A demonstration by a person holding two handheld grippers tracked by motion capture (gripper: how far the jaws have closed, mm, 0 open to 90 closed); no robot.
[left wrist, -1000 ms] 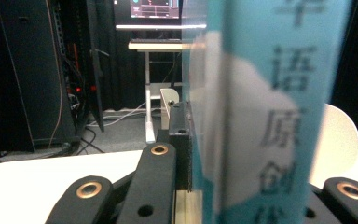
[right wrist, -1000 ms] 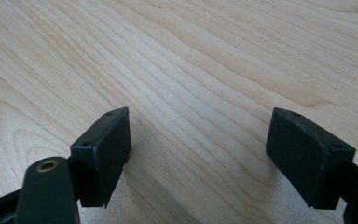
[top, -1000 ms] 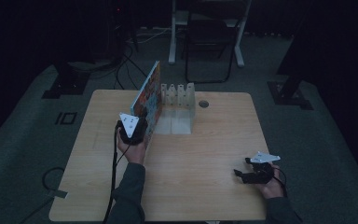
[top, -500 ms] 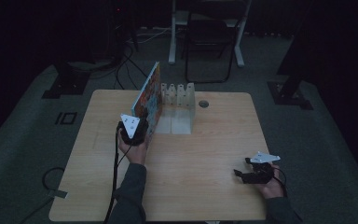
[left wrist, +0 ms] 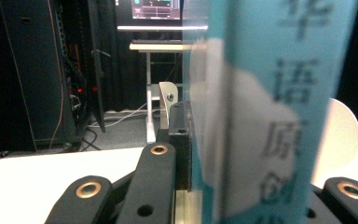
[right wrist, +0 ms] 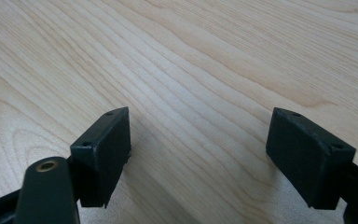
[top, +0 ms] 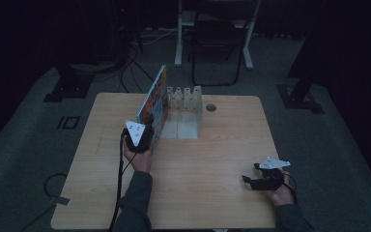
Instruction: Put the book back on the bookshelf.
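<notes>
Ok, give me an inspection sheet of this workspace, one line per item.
Surface: wooden table, bare across the front.
Job's things: book upright on edge beside white slotted rack.
Clutter: nothing seen.
Grippers: left tool shut on the book's spine; right tool open above bare wood, at the table's front right.
Cables: black cable trails from the left tool over the front edge.
Surroundings: dark room, chair behind the table, floor cables.

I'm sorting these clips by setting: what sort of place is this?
Probably a dim lab or workshop, not a home. A bare wooden table stands on grey floor among loose cables; behind it are a dark equipment rack, a lit monitor and a desk frame.
</notes>
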